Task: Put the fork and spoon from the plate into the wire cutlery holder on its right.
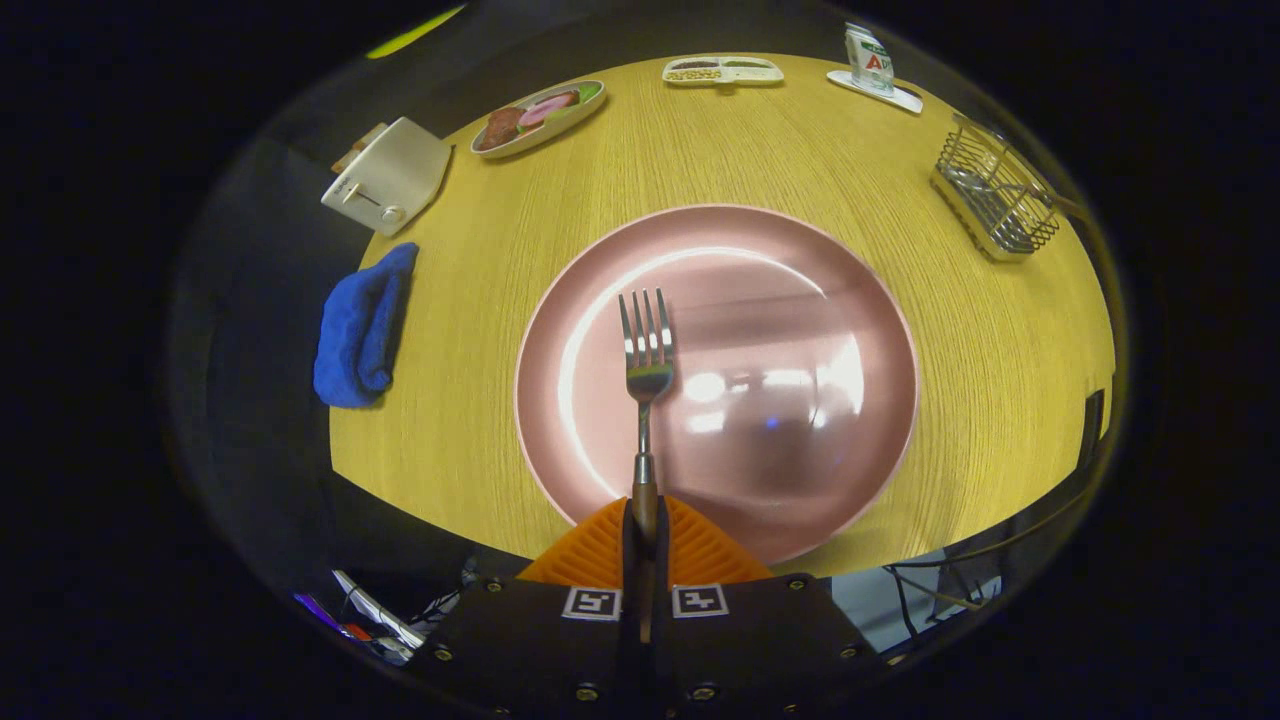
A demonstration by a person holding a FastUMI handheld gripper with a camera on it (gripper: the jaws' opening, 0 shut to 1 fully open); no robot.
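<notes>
- Currently clamped: claw [645, 520] with both fingers pressed together on the wooden handle of the fork [647, 360], tines pointing forward, away from the fingers.
- Fork held over the plate [800, 480]; whether lifted clear or just touching the glaze cannot be told.
- No spoon to be seen on the plate; wire cutlery holder [995, 195] standing well apart, beyond the plate and to its right, near the desk [480, 420] edge. Contents of the holder too small to make out.
- Judged step: carry the fork to the holder. Raise clear of the plate rim first, then swing right and forward.
- Keep firm pressure on the handle; grip sits at the very end, so the heavy metal head likely tends to droop or pivot.
- Tip the fork toward vertical above the holder, lower into the open top, then release. Aim for the middle of the opening; tines can snag in the wire mesh.
- Materials: fork with polished steel tines and neck, slim brown handle; plate round, pink, glossy, with strong glare, probably slippery.
- Holder: thin metal wire grid, box-shaped, open-topped, light enough to shift if knocked.
- Desk: pale wood grain, matte.
- Blue cloth [360, 325]: soft, folded, left of the plate.
</notes>
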